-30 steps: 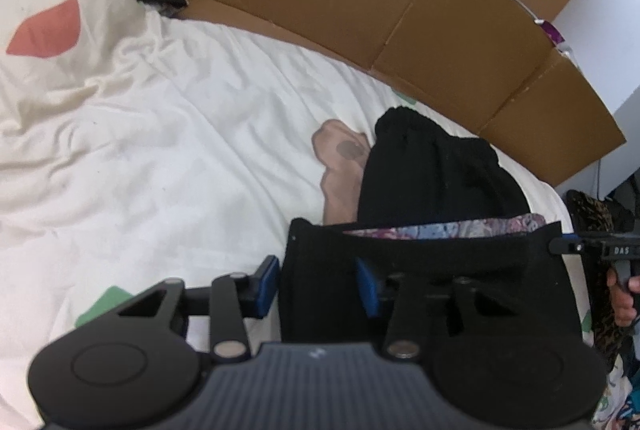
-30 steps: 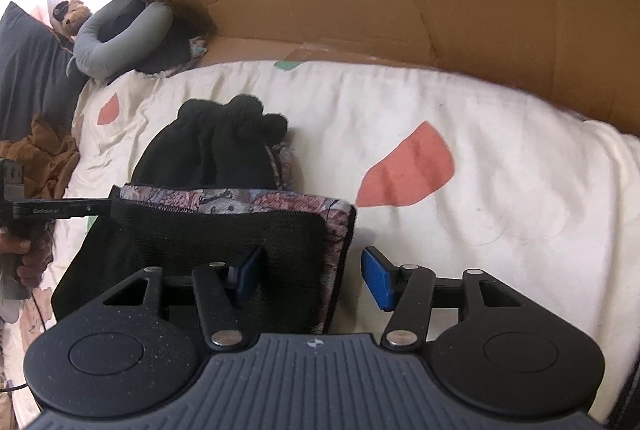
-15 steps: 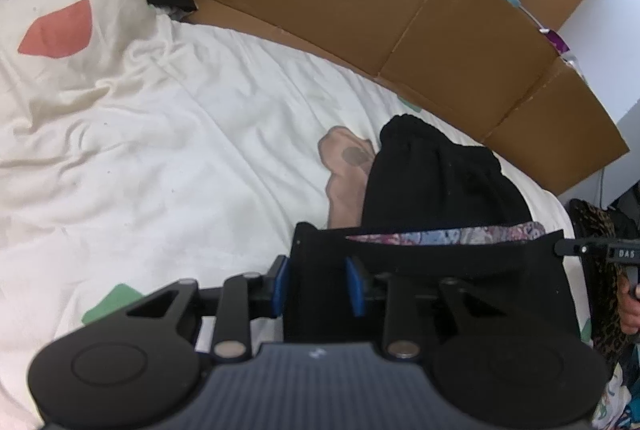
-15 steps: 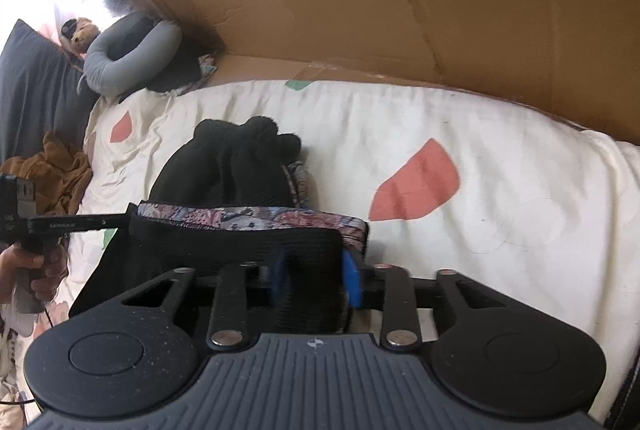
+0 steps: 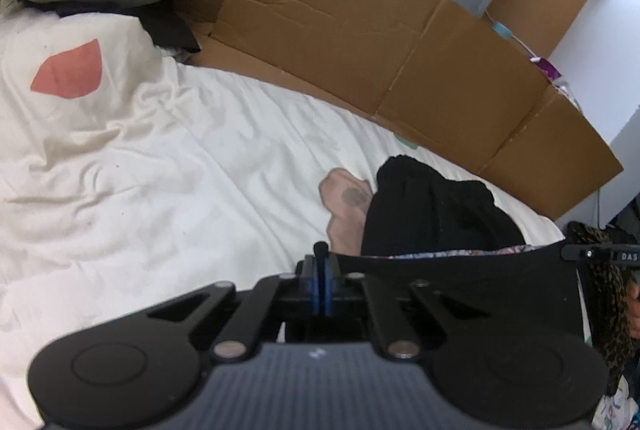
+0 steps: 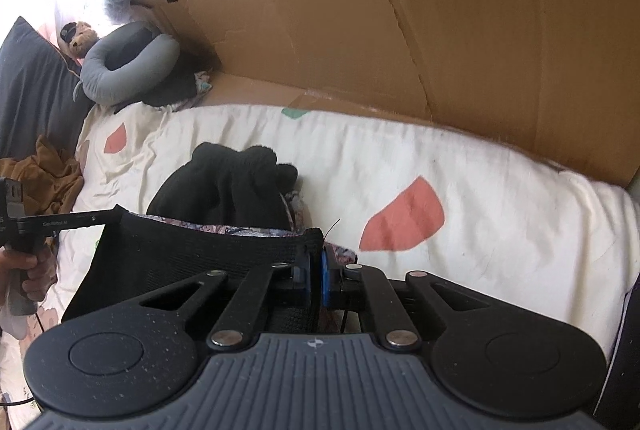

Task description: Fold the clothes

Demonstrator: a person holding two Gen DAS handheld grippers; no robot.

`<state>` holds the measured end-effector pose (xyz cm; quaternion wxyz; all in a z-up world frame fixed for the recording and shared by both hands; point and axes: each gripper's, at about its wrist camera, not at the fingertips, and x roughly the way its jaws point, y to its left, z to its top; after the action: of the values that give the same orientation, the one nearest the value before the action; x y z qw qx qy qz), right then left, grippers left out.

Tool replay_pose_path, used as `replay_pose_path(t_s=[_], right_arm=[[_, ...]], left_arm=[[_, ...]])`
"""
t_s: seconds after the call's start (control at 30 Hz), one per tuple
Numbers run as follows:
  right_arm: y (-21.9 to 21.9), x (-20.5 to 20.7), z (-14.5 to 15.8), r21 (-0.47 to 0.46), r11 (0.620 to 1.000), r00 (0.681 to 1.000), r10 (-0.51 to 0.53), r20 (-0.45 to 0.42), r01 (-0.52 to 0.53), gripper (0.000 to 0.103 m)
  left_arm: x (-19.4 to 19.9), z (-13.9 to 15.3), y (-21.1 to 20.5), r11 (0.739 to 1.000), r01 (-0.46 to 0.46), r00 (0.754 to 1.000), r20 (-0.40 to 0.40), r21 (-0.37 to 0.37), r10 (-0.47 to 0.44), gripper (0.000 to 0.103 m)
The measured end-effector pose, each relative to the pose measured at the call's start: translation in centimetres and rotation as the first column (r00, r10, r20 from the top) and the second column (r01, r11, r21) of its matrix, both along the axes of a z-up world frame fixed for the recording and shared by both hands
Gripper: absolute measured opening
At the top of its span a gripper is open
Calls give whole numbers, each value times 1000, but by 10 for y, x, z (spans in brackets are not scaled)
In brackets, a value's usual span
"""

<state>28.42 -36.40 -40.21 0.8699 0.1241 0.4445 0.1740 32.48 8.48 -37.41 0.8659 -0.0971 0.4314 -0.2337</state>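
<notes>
Garment: black garment (image 6: 192, 262) with a patterned lining (image 6: 248, 230), lying on the cream bedsheet (image 5: 168, 190) in front of the cardboard wall (image 6: 460, 30). Far portion is bunched in a dark mound; near hem is raised off the sheet and stretched between the two tools.

Change over the last second: both sets of jaws were spread around the hem corners, then narrowed, and are now pressed fully together. Left gripper (image 5: 322, 284) is clamped on the left corner of the hem; right gripper (image 6: 316, 276) is clamped on the right corner, blue pads meeting with black knit between them. Hem edge now reads as a taut line from one tool to the other, higher than before.

Judgement: grasp phase complete on both corners; the hem is free to be carried. Which way the fold goes cannot be settled from this.

Beige item (image 5: 344, 198) lies touching the mound's left side.
</notes>
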Motion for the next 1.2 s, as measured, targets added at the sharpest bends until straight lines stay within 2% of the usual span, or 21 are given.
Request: replay_pose_path(t_s=[0.3,0.43,0.5,0.57,0.6,0.7,0.87,1.2], right_arm=[[2,11,-12,-14,1000,1000,-25,-10,24,4],[7,15,-21,-25,999,1000,-21,-22,20,4],[10,14,-21,-43,999,1000,-11,-15,10,6],[13,13,-20,-61,998,1000,0,-11,-1,7],[13,12,-20,-63,998,1000,2,-13,-2,14],[11,12,-22,-64,998,1000,-6,-24,4,25],[11,15,-29,-54,999,999,-4,-52,1,28],[36,22,-41,-145,989,997,24,-72,-34,30]], left_arm=[[7,-18,-11,998,27,999,-33,59,-25,3],[7,-21,-14,995,44,998,-44,85,-41,7],[7,-21,-15,994,50,998,-45,98,-46,14],[7,-21,-15,991,47,998,-41,125,-42,36],[7,-21,-15,990,48,998,-38,136,-43,38],[6,-23,-13,990,54,998,-47,128,-48,38],[8,-25,-21,983,76,997,-41,164,-70,38],[8,-28,-31,975,72,997,-32,209,-67,38]])
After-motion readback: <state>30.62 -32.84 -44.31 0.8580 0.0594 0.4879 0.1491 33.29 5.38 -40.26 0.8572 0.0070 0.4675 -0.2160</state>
